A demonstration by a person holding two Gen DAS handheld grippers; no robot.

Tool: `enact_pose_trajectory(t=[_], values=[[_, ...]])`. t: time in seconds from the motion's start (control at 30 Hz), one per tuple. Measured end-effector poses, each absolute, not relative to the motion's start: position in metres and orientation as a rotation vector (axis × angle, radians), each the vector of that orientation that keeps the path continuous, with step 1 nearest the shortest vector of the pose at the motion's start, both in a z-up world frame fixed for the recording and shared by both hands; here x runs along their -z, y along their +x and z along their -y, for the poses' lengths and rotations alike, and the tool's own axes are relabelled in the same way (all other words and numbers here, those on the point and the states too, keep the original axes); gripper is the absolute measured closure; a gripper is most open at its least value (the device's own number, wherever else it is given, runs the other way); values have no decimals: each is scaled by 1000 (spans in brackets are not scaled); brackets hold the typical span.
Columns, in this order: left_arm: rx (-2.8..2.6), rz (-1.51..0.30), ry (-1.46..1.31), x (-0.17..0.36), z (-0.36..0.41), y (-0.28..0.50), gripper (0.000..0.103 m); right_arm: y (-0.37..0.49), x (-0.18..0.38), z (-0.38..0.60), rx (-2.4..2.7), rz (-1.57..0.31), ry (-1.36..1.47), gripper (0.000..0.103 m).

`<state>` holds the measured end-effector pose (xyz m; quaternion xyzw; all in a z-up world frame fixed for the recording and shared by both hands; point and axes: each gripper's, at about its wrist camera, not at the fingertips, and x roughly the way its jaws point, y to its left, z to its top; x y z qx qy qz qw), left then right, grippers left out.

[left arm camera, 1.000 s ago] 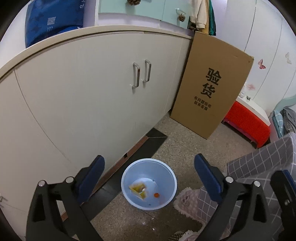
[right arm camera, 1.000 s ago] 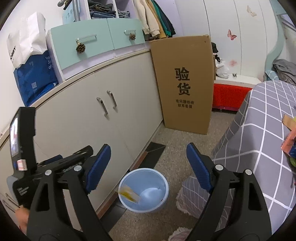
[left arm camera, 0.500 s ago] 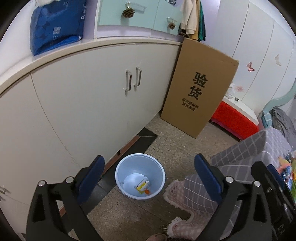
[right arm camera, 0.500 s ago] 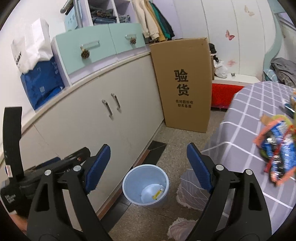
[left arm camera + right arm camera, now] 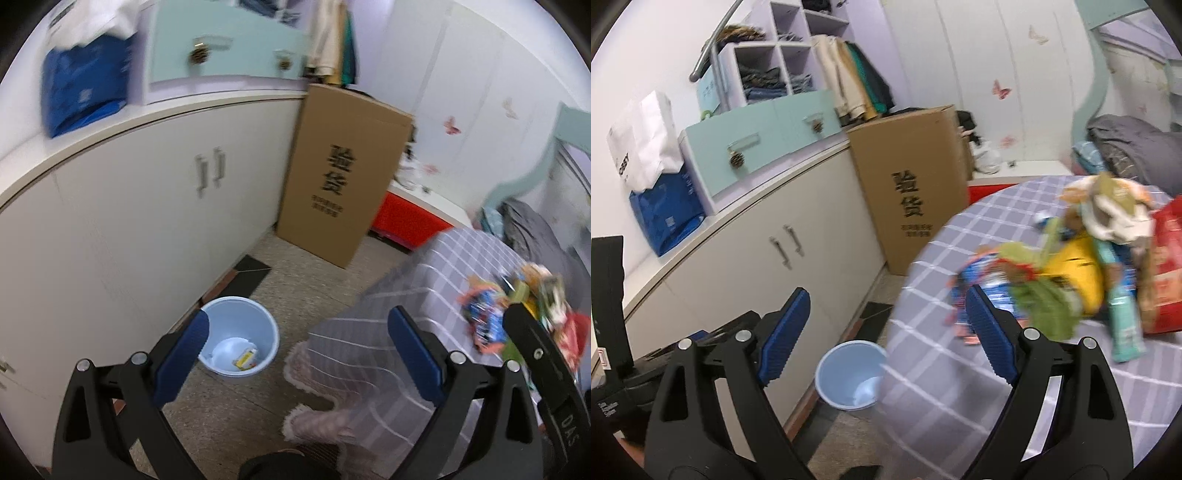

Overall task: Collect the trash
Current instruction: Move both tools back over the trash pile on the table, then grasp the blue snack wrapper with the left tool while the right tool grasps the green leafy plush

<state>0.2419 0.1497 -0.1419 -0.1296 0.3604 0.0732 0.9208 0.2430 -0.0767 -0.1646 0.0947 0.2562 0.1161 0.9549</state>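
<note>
Left gripper [image 5: 297,341]: jaws wide apart, nothing between them.
Right gripper [image 5: 886,321]: jaws wide apart, empty.
Bin [image 5: 240,338]: stood on the floor beside the cabinet [image 5: 140,206], a yellow scrap inside.
Trash [image 5: 1078,266]: piled on the checked table [image 5: 960,369], apart from both grippers.

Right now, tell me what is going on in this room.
A person holds a claw in each hand and is clearing trash. The left claw and the right claw are both open and empty. A light blue bin stands on the floor by the cabinets, with a couple of scraps already in it. A heap of wrappers lies on the table with the checked cloth, not yet picked up. The right claw points toward that heap.
</note>
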Motion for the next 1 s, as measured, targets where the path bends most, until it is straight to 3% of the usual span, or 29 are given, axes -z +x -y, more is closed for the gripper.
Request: enact_pose_trajectory(t=[0.4, 0.47, 0.53, 0.6, 0.73, 0.77, 1.0], values=[[-33, -780, -143, 137, -62, 239, 8, 251, 186, 168, -116, -672, 232, 22], [-30, -788, -123, 139, -56, 240, 8, 260, 190, 168, -127, -711, 220, 36], [-31, -795, -111, 140, -54, 239, 8, 269, 193, 165, -115, -749, 181, 41], [-31, -799, -109, 141, -55, 239, 8, 278, 196, 163, -127, -776, 174, 57], [-27, -817, -113, 145, -56, 244, 8, 288, 201, 157, -150, -822, 136, 79], [-25, -826, -115, 146, -55, 246, 8, 288, 203, 157, -156, -827, 129, 94], [0, -846, -126, 151, -47, 257, 8, 268, 188, 172, -134, -757, 124, 94]])
